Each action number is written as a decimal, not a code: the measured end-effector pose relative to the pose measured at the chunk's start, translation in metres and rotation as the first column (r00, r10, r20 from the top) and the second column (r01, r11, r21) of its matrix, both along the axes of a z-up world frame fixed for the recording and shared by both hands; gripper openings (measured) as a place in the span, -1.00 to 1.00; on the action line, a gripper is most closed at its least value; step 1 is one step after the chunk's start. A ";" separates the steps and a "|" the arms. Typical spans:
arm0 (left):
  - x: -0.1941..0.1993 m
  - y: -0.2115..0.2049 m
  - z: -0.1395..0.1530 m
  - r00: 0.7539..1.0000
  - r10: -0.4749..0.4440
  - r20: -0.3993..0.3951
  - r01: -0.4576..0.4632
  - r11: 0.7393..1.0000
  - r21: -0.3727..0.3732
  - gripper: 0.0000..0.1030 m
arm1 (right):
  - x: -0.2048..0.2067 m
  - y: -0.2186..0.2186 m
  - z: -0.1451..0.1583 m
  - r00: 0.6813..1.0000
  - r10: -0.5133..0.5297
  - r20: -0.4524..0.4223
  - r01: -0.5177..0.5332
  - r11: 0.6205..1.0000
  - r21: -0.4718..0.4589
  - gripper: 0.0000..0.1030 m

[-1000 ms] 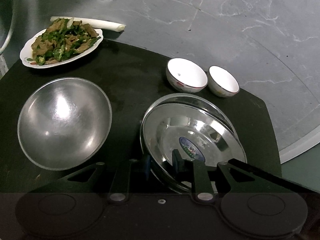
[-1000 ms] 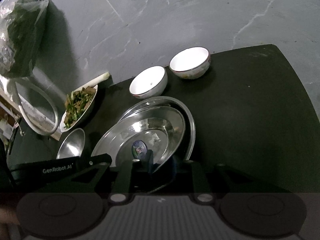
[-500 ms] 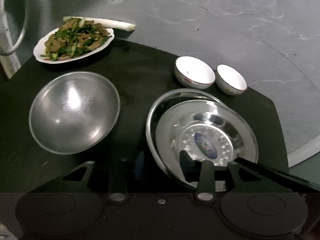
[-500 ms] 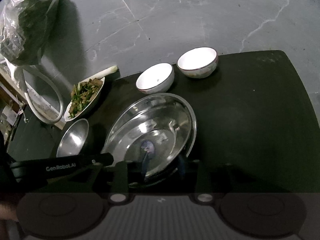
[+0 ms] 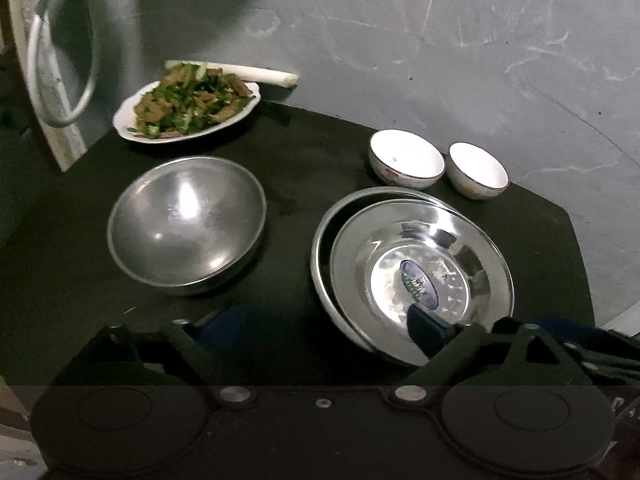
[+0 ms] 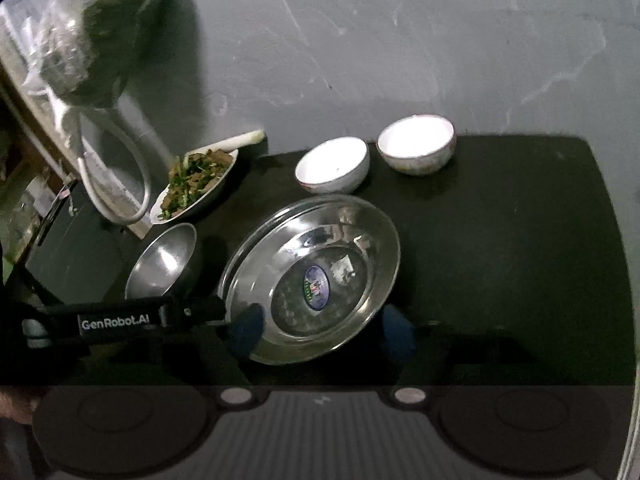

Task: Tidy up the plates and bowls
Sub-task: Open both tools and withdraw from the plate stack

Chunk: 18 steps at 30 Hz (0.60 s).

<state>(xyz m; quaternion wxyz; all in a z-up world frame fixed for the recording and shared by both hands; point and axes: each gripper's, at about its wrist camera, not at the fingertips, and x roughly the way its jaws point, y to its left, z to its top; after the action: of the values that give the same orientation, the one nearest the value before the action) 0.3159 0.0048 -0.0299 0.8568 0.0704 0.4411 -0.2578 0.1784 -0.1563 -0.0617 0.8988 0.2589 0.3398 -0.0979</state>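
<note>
Two steel plates lie nested on the black mat (image 5: 320, 152). The upper plate (image 5: 420, 276), with a blue sticker, rests inside the lower plate (image 5: 320, 240). My left gripper (image 5: 326, 328) is opening wide; one pad hangs over the plates' near rim without pressing. My right gripper (image 6: 320, 334) is also opening, straddling the stacked plates (image 6: 316, 280) at their near rim with both pads clear. A steel bowl (image 5: 186, 224) sits left of the plates. Two white bowls (image 5: 406, 158) (image 5: 478, 170) stand behind them.
A white plate of cooked greens (image 5: 188, 106) sits at the mat's far left with a leek stalk (image 5: 240, 72) behind it. A white hose loop (image 6: 112, 168) and a bag of greens (image 6: 92, 32) are at the left. Grey floor surrounds the mat.
Both grippers have let go of the tilted upper plate, which has settled flat into the lower one. Their jaws have spread wide, and the left gripper has drawn back.
</note>
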 end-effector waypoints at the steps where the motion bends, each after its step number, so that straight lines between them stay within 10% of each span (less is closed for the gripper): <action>1: -0.003 0.002 0.002 1.000 0.004 0.011 -0.004 1.000 0.002 0.87 | -0.002 0.000 0.002 1.000 0.006 0.006 -0.006 1.000 -0.014 0.62; 8: -0.013 0.027 0.015 0.997 0.037 0.060 -0.039 0.999 0.021 0.98 | -0.018 0.002 0.007 0.999 0.012 0.042 -0.010 0.998 -0.059 0.99; 18: 0.022 0.086 0.010 0.983 0.179 0.035 -0.180 0.983 0.038 0.98 | -0.019 0.015 0.008 0.998 -0.025 0.054 0.029 0.997 -0.073 0.99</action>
<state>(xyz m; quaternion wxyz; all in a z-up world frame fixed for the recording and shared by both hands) 0.3379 0.0904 -0.0202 0.8817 0.0517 0.4373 -0.1695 0.1598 -0.1416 -0.0542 0.9151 0.2326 0.3085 -0.1157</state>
